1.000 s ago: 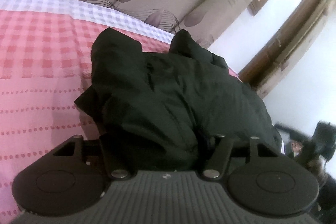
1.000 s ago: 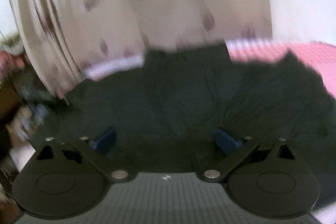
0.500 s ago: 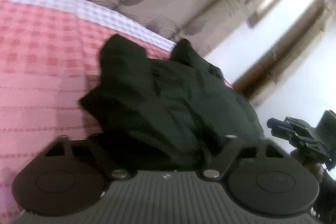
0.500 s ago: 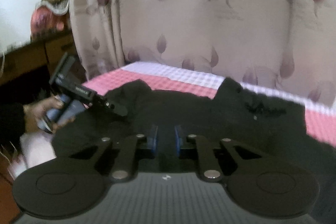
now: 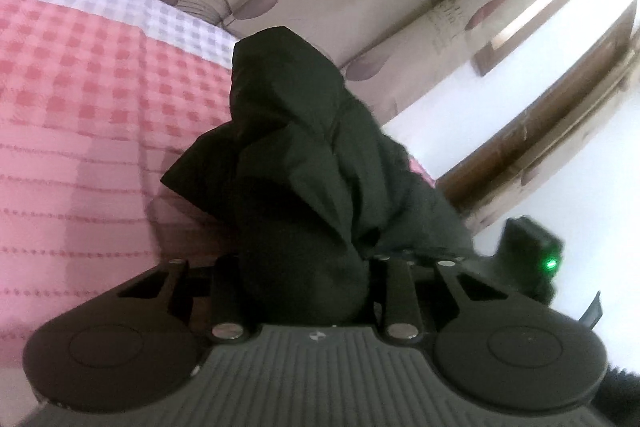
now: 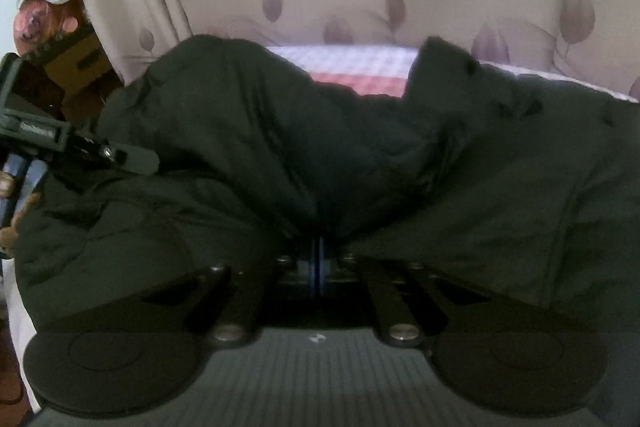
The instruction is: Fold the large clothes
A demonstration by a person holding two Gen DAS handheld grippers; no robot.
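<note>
Both tongs bite now: right tongs (image 6: 318, 259), open a second ago, have snapped shut on the black jacket (image 6: 360, 155); left tongs (image 5: 304, 267) stay clamped on a bunched fold. Jacket lies on the bed (image 5: 80, 87), ready for lifting.

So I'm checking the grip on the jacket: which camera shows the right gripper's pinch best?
The right wrist view: the right gripper has its blue pads pressed together on a fold of the black jacket. The left wrist view only shows that gripper's body at its right edge, not the pinch.
</note>
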